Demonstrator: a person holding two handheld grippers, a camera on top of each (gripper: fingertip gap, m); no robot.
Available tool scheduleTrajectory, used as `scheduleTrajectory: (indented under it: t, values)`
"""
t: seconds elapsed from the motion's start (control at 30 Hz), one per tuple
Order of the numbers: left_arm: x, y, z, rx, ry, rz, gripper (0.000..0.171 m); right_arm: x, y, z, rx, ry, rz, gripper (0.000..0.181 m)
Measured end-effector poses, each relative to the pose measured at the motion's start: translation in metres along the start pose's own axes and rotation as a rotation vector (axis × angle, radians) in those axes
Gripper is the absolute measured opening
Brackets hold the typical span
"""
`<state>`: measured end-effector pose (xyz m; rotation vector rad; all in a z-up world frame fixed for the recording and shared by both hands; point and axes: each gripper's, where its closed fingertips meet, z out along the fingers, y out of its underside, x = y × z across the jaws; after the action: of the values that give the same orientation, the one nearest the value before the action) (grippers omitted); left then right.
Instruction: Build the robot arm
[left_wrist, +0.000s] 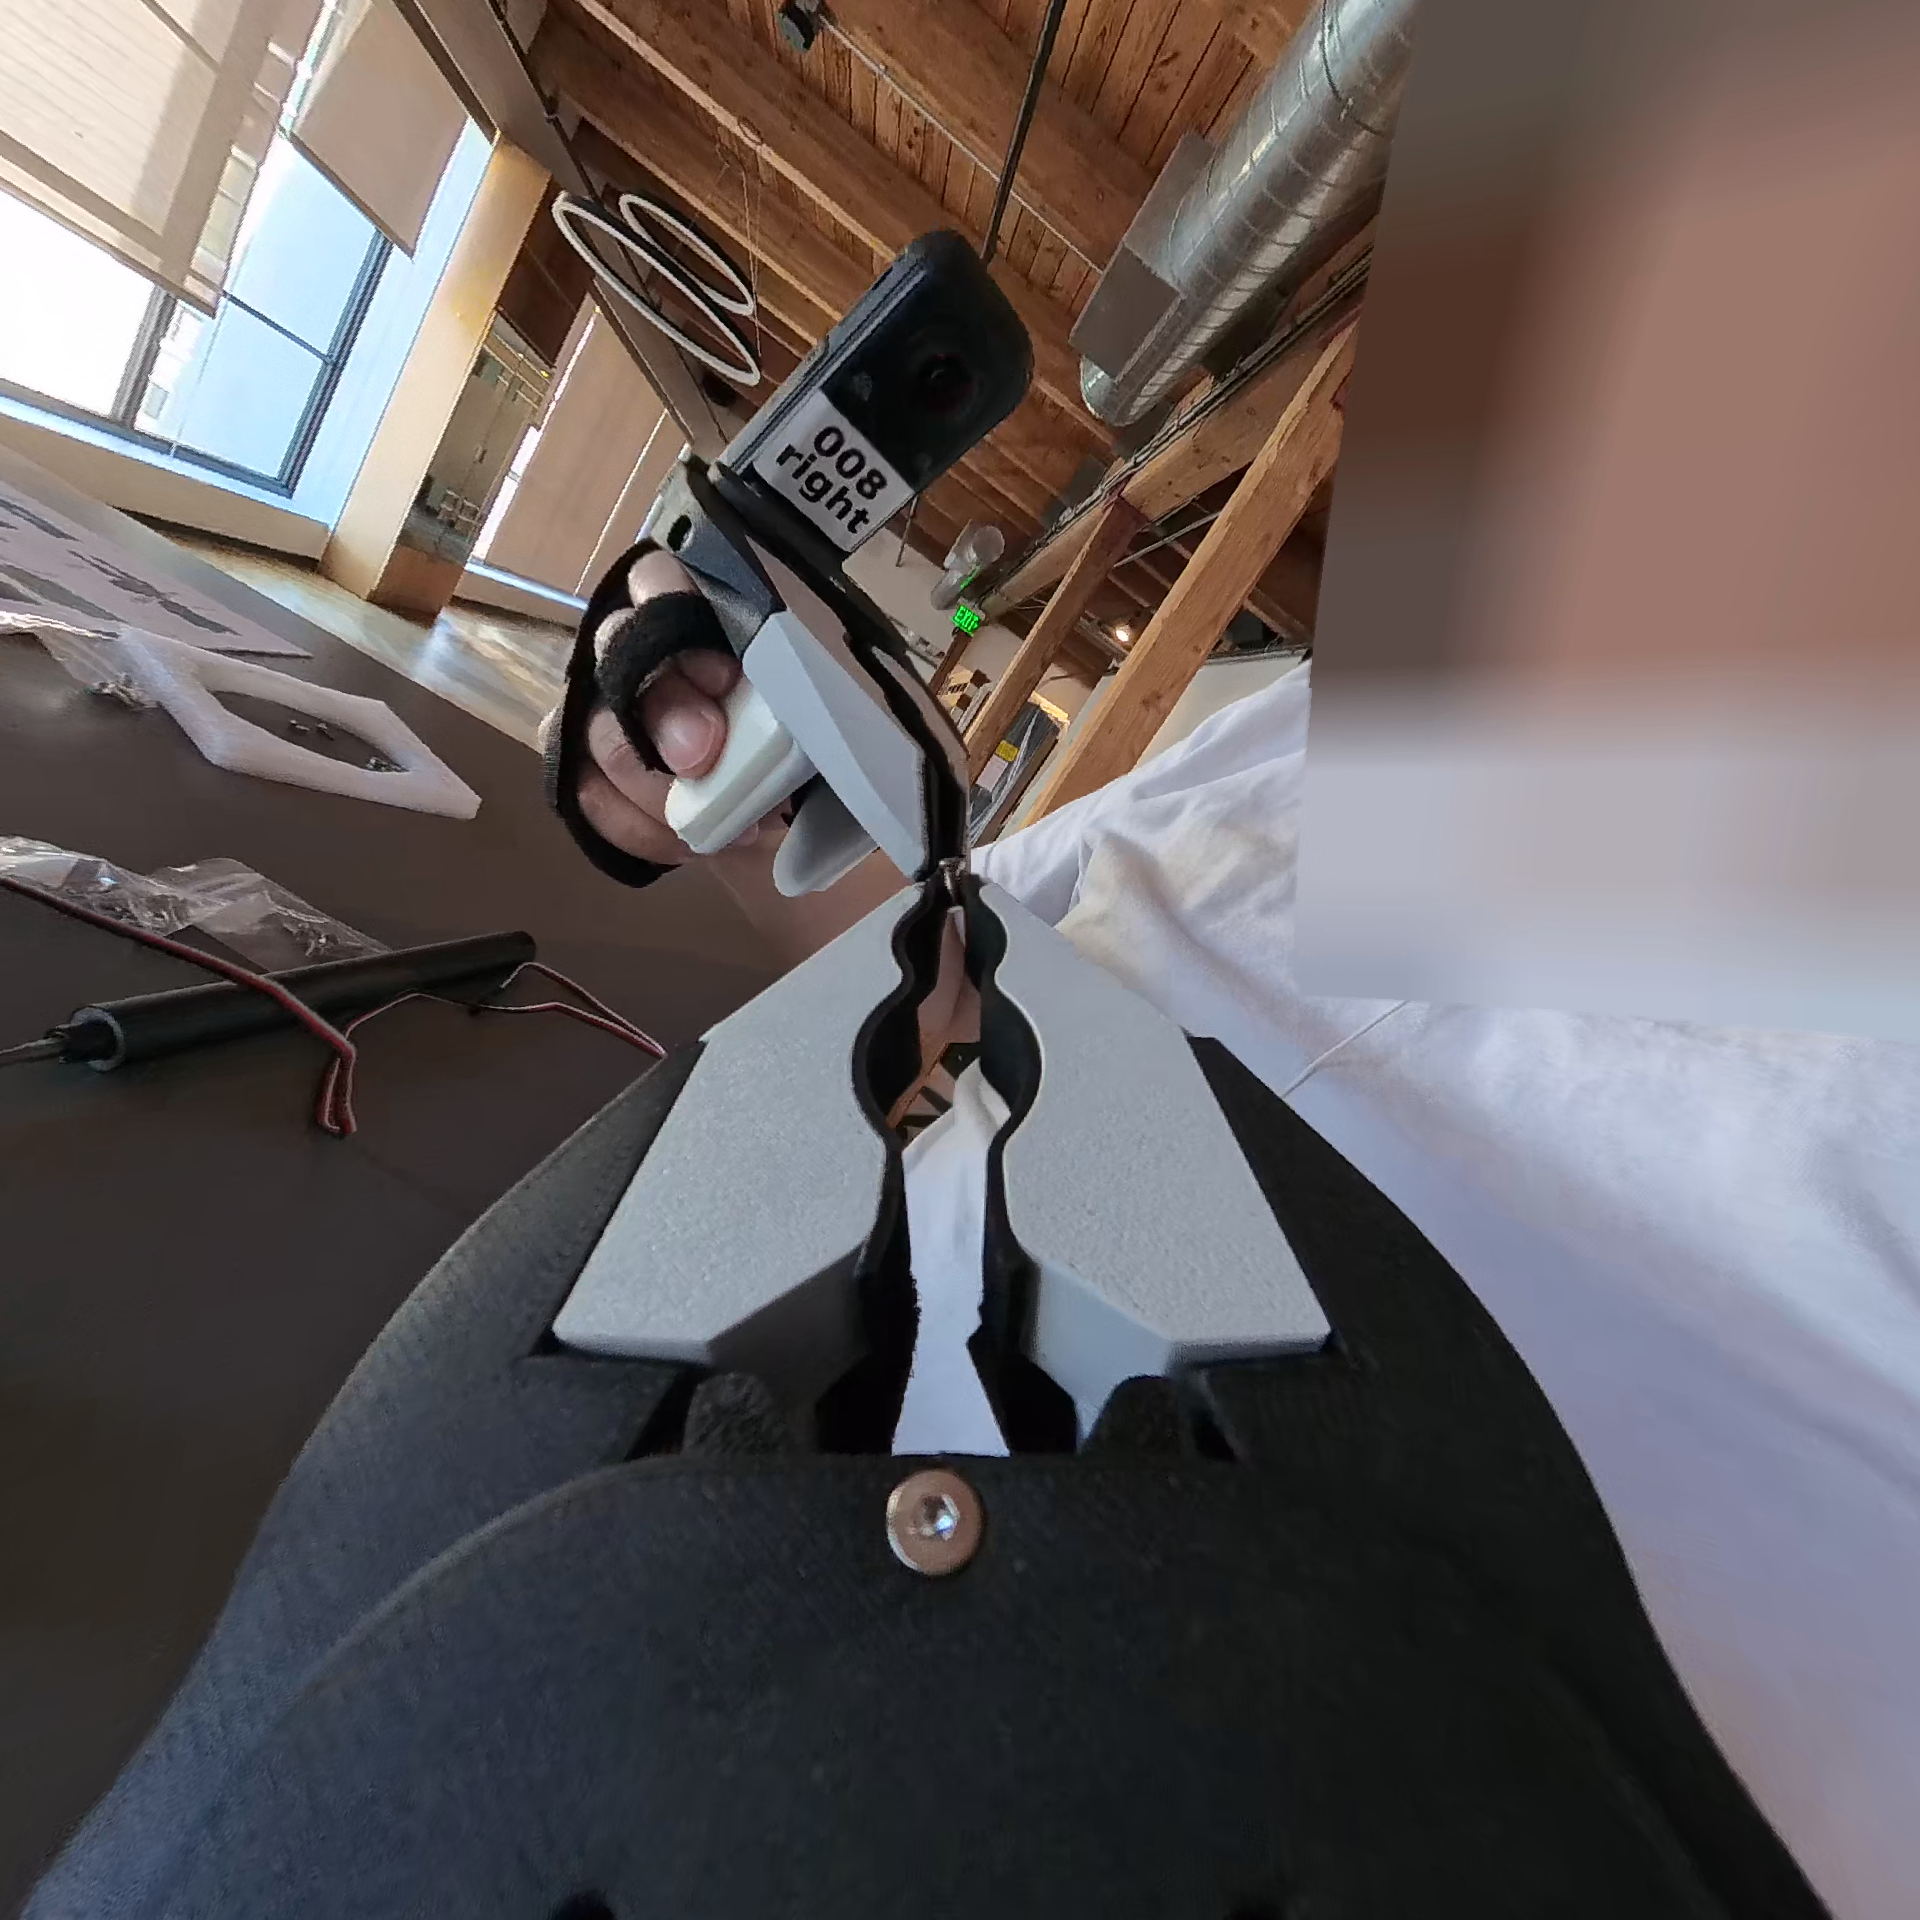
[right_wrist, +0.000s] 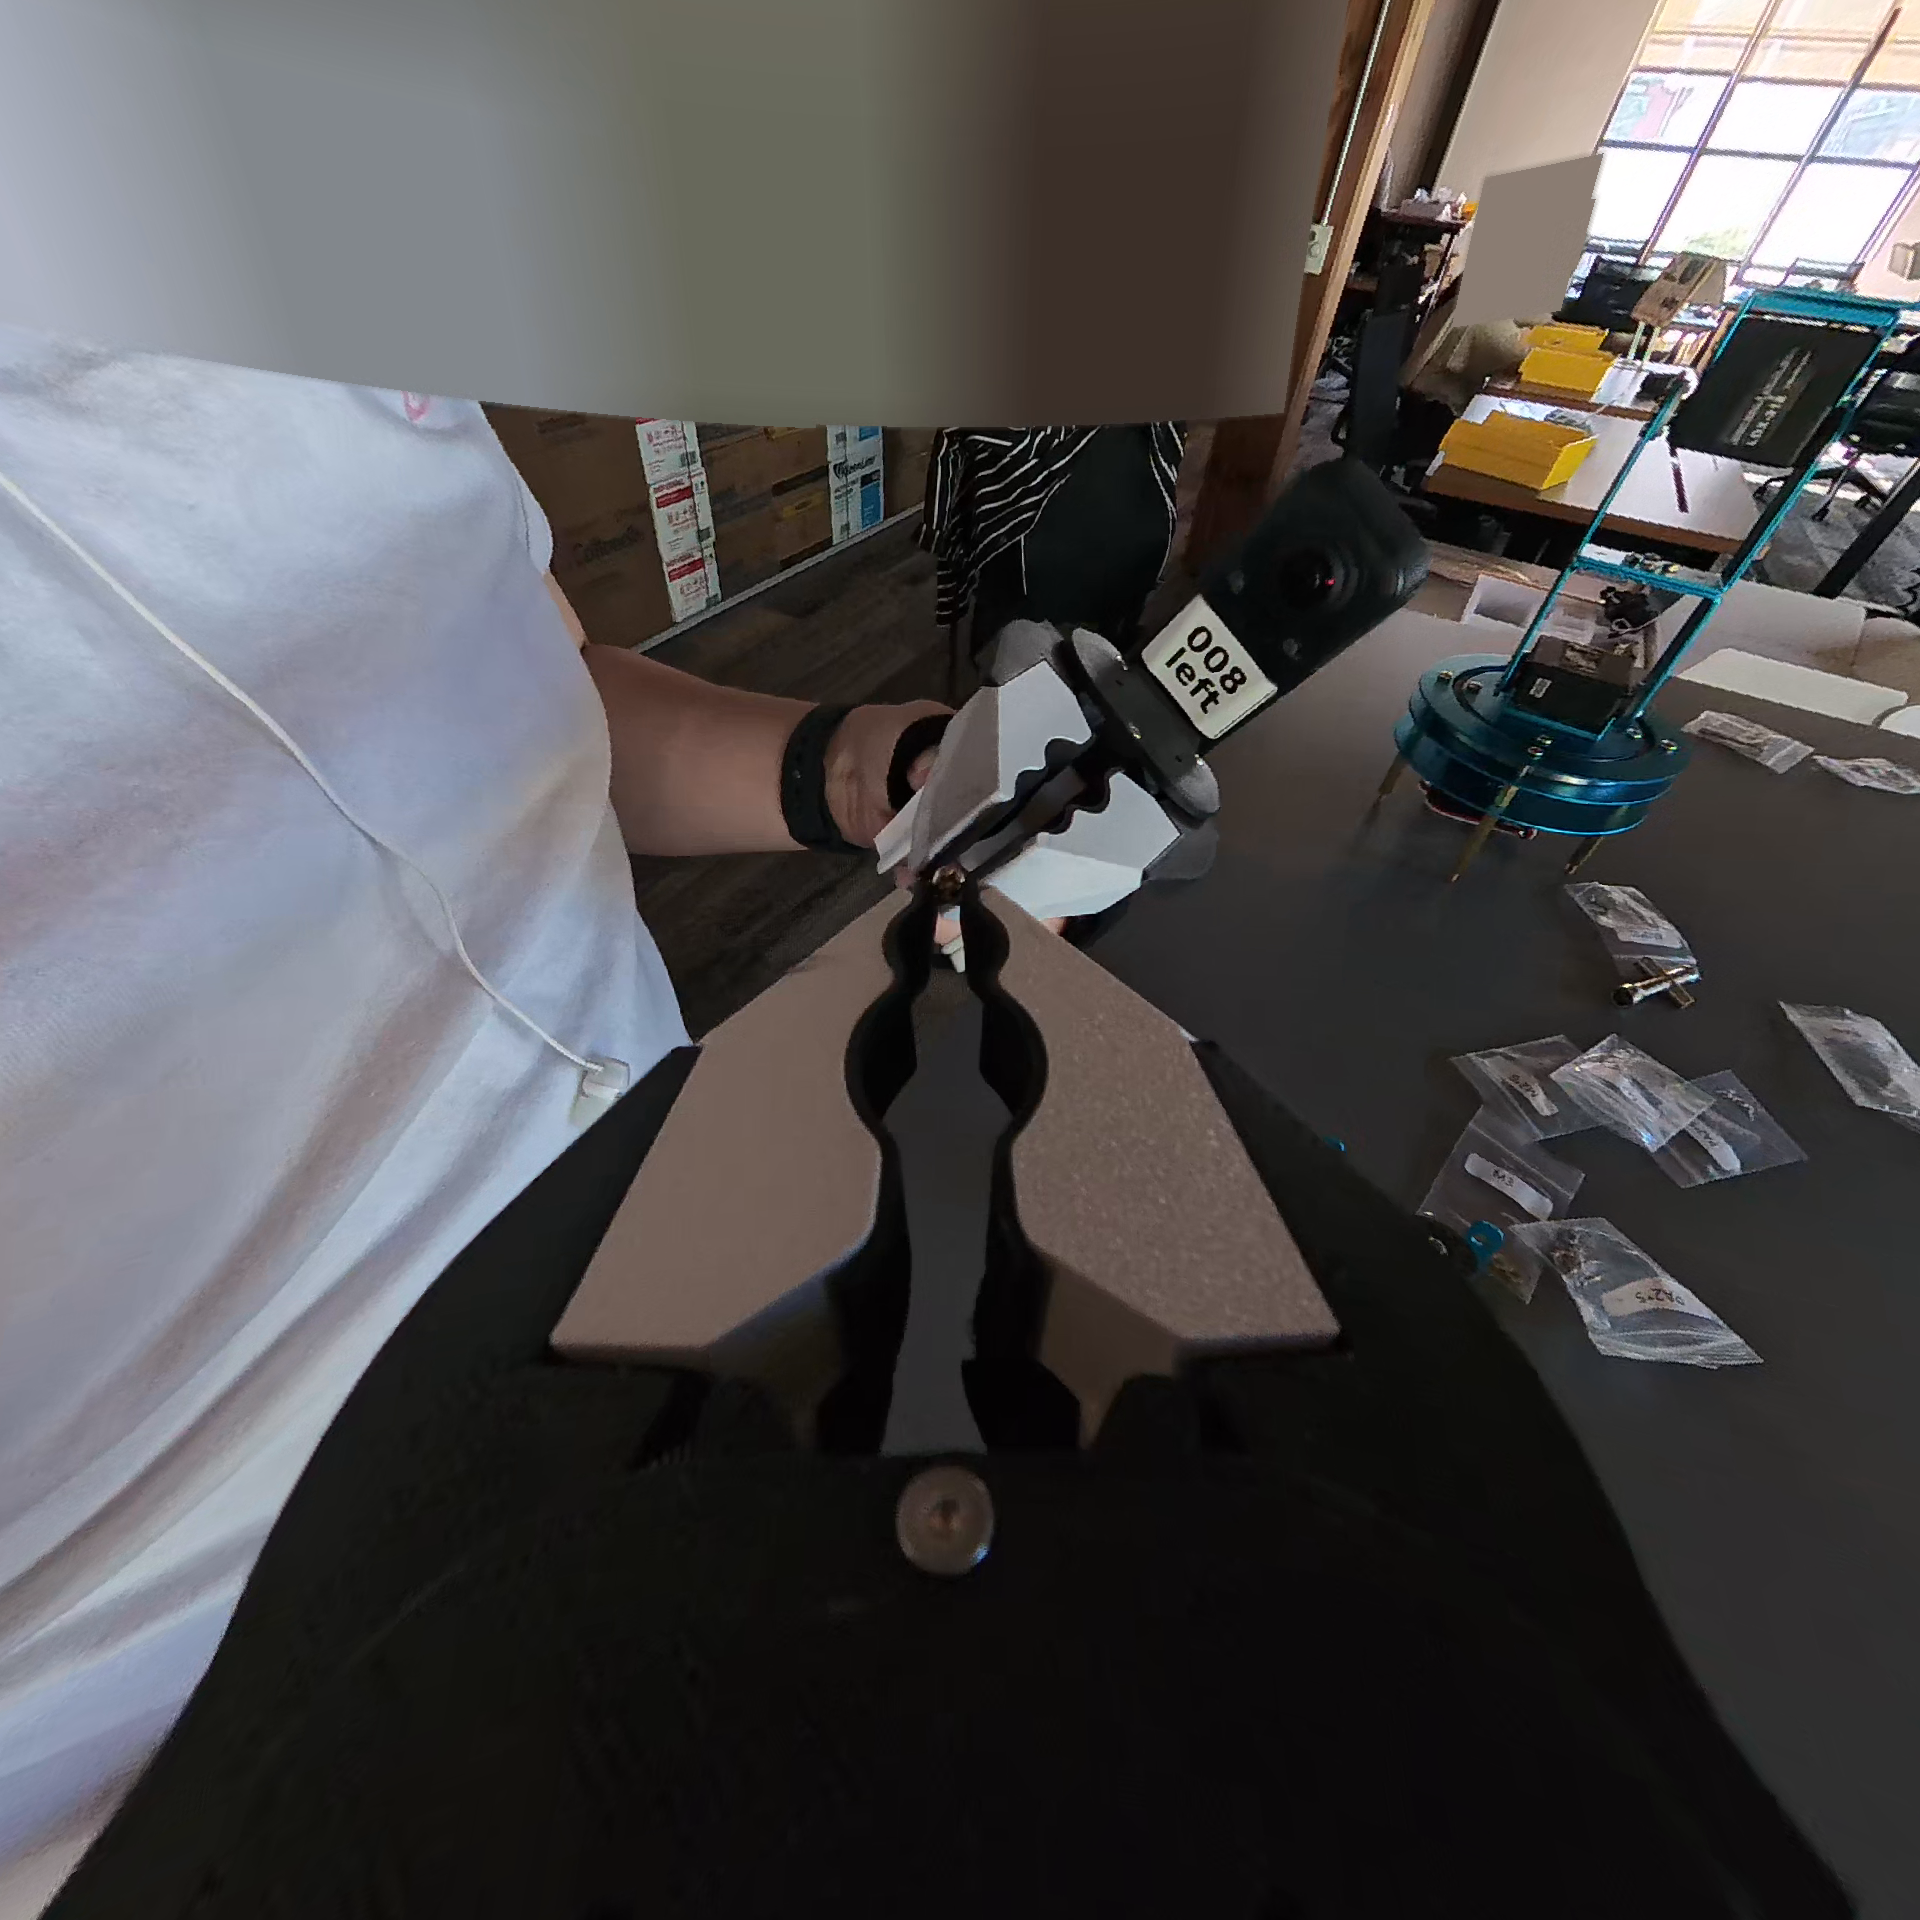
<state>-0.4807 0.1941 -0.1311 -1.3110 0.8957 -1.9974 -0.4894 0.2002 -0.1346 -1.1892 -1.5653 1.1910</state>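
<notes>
My two grippers meet tip to tip in the air above the near edge of a dark table (right_wrist: 1351, 987), in front of a person in a white shirt (left_wrist: 1558, 1247). A small brass-coloured metal part (right_wrist: 948, 881) sits where the tips meet; it also shows in the left wrist view (left_wrist: 948, 871). My left gripper (left_wrist: 951, 888) is shut, its tips pinching the part. My right gripper (right_wrist: 940, 896) is shut on the same part from the other side. The right gripper shows in the left wrist view (left_wrist: 935, 857), and the left gripper in the right wrist view (right_wrist: 930, 868), each held by a hand.
A blue round metal base with a blue frame (right_wrist: 1538, 727) stands at the table's far right. Several small plastic bags of hardware (right_wrist: 1621, 1112) and a brass socket tool (right_wrist: 1652, 982) lie nearby. A black tube with red wires (left_wrist: 301, 987) and a white foam frame (left_wrist: 312, 727) lie on the left. My two grippers' fingertips are within a few centimetres of each other.
</notes>
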Motion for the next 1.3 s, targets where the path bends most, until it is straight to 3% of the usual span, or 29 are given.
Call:
scheduleTrajectory:
  t: [0.17, 0.27, 0.43, 0.6, 0.73, 0.93, 1.07, 1.2, 1.3]
  values:
    - [-0.007, -0.002, -0.003, 0.033, -0.022, 0.029, 0.004, 0.007, 0.004, 0.000, -0.013, -0.009, 0.033, 0.004]
    - [-0.019, -0.004, -0.011, 0.048, -0.080, 0.025, 0.017, 0.014, 0.008, -0.002, -0.026, -0.002, 0.043, 0.004]
    - [-0.052, -0.007, -0.046, 0.037, -0.317, 0.117, 0.025, 0.053, 0.038, -0.009, -0.182, 0.151, 0.043, 0.004]
    - [-0.101, 0.007, -0.078, -0.188, -0.703, 0.272, 0.038, 0.088, 0.076, -0.006, -0.448, 0.291, -0.080, 0.004]
    - [-0.128, 0.019, -0.080, -0.361, -0.852, 0.354, 0.040, 0.096, 0.096, 0.005, -0.587, 0.295, -0.172, 0.003]
    - [-0.147, 0.028, -0.077, -0.481, -0.917, 0.405, 0.033, 0.100, 0.108, 0.011, -0.703, 0.298, -0.226, 0.000]
    - [-0.155, 0.051, -0.085, -0.658, -0.935, 0.397, 0.020, 0.100, 0.117, 0.007, -0.754, 0.322, -0.232, 0.000]
    - [-0.153, 0.038, -0.089, -0.570, -0.934, 0.373, 0.022, 0.103, 0.116, -0.015, -0.758, 0.394, -0.172, 0.000]
    - [-0.146, 0.028, -0.087, -0.480, -0.880, 0.334, 0.024, 0.104, 0.116, -0.041, -0.750, 0.450, -0.023, 0.001]
